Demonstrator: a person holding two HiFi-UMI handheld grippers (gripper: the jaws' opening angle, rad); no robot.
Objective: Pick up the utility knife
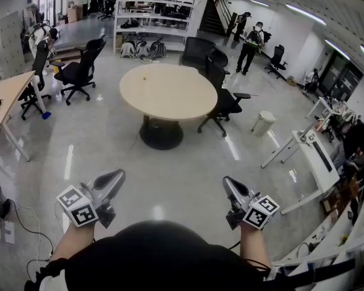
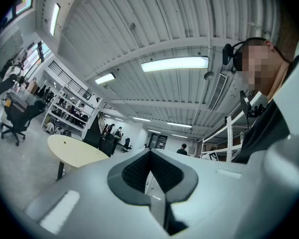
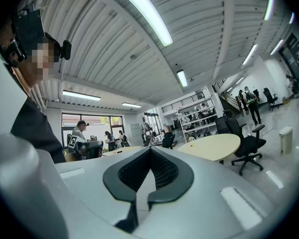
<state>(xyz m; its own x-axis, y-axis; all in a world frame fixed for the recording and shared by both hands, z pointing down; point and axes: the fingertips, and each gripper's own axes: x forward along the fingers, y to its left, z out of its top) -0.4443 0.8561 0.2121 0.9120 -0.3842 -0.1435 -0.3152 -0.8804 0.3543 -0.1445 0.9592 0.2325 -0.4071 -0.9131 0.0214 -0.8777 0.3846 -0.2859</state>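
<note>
Our head camera looks forward and steeply down from above the left hand-held gripper (image 1: 117,177) and the right hand-held gripper (image 1: 228,183), both near its lower edge, with the round bench (image 1: 168,93) well ahead on the floor (image 1: 109,144). Each gripper camera rides close behind its own jaws, which fill the lower half of its view. Each faces roughly level, wide enough to take in the ceiling (image 2: 154,29). We find the same bench at left in the left gripper view and at right in the right gripper view, and the shelving rack (image 1: 158,11) appears in all three
</note>
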